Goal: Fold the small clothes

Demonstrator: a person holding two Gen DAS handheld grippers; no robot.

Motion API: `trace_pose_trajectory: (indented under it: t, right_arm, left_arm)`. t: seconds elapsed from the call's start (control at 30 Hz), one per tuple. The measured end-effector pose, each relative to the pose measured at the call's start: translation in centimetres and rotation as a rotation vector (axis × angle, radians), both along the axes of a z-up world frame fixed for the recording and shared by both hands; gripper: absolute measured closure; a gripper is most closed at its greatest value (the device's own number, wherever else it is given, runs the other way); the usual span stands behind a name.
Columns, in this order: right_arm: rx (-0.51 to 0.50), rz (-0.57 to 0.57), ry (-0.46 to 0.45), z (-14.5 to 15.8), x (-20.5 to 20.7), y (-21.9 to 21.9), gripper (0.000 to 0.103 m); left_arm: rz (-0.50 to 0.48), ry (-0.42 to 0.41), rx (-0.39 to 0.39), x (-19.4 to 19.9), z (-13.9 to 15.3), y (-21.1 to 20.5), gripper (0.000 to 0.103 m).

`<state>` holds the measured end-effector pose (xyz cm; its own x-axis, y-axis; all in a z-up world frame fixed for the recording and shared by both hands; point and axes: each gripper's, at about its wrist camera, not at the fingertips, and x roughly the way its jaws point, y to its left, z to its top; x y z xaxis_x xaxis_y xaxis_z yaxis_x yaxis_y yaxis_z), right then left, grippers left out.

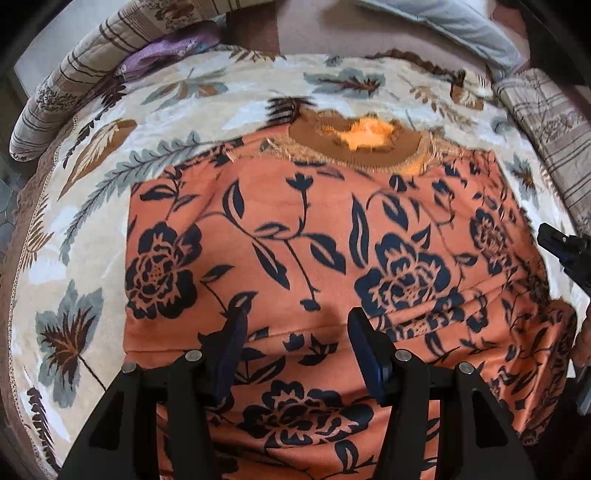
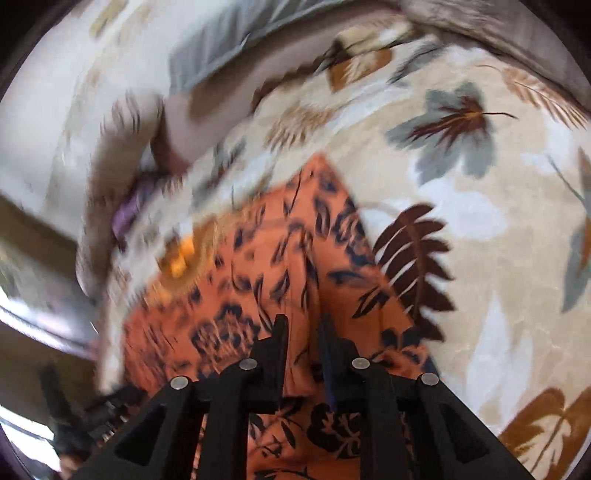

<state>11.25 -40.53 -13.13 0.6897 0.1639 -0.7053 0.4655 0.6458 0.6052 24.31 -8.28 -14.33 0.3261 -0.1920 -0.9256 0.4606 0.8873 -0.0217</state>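
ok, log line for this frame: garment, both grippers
orange floral top flat on leaf-print blanket | left gripper open above it | right gripper pinching its edge fabric

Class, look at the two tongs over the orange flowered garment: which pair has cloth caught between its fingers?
The right tongs: nearly closed, pinching a ridge of the orange flowered garment. The left tongs stand wide apart, gripping nothing.

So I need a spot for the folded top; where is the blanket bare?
Free: the blanket left of the top, up to the striped roll, and a wide patch on the top's other side. Crowded: the far-left corner, where a purple cloth lies against the roll, and beyond the collar near the grey pillow.
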Motion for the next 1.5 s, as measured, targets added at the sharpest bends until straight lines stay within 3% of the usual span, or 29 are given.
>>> trace_pose_trajectory:
  t: [0.13, 0.23, 0.27, 0.5, 0.63, 0.7, 0.73, 0.77, 0.8, 0.93, 1.1, 1.17, 1.23, 1.4, 1.5]
  right_arm:
    - [0.050, 0.106, -0.031, -0.4, 0.9, 1.5, 0.083]
    - [0.066, 0.186, 0.116, -3.1, 2.6, 3.2, 0.082]
    - [0.067, 0.183, 0.121, -3.4, 2.8, 3.4, 0.082]
    - [0.079, 0.134, -0.031, -0.4, -0.8, 2.3, 0.083]
    - [0.020, 0.136, -0.112, 2.1, -4.1, 2.1, 0.081]
    - [-0.017, 0.146, -0.152, 3.2, -5.4, 2.7, 0.073]
    - [-0.022, 0.149, -0.165, 3.7, -5.9, 2.8, 0.061]
    - [-0.028, 0.151, -0.179, 4.0, -6.4, 3.0, 0.031]
    - [-0.037, 0.140, -0.206, 4.4, -7.5, 3.1, 0.023]
    - [-0.034, 0.106, -0.223, 4.3, -10.1, 3.3, 0.022]
    - [-0.049, 0.070, -0.199, 4.0, -13.1, 3.1, 0.022]
    - [-0.037, 0.063, -0.185, 3.8, -14.3, 2.9, 0.022]
    - [-0.020, 0.064, -0.163, 3.5, -15.3, 2.8, 0.022]
    - [0.052, 0.080, -0.068, 2.3, -18.1, 2.9, 0.022]
    - [0.117, 0.090, 0.004, 1.1, -19.6, 3.1, 0.022]
  left_arm:
    - [0.036, 0.000, 0.001, 0.6, -0.4, 0.1, 0.044]
    - [0.022, 0.028, 0.058, 0.6, -1.8, -0.2, 0.044]
    - [0.018, 0.019, 0.056, 0.3, -1.7, -0.1, 0.044]
    - [0.007, -0.043, 0.006, -3.0, 3.0, 3.9, 0.042]
    - [0.008, -0.080, -0.009, -6.6, 5.0, 8.4, 0.036]
    - [0.020, -0.075, -0.008, -8.4, 5.3, 10.8, 0.035]
    - [0.026, -0.067, -0.008, -9.0, 5.3, 11.9, 0.035]
    - [0.029, -0.055, -0.008, -9.6, 5.2, 12.9, 0.035]
    - [0.026, -0.038, -0.004, -10.3, 4.9, 13.8, 0.035]
    - [0.041, 0.017, 0.013, -12.5, 3.2, 16.1, 0.035]
    - [0.017, 0.093, 0.021, -14.2, 0.5, 15.7, 0.036]
    - [0.013, 0.118, 0.029, -14.4, -0.5, 15.2, 0.050]
    - [0.005, 0.150, 0.037, -14.8, -1.5, 14.8, 0.056]
    - [0.003, 0.179, 0.075, -15.4, -3.3, 14.4, 0.056]
    - [0.016, 0.192, 0.075, -15.3, -3.8, 14.4, 0.051]
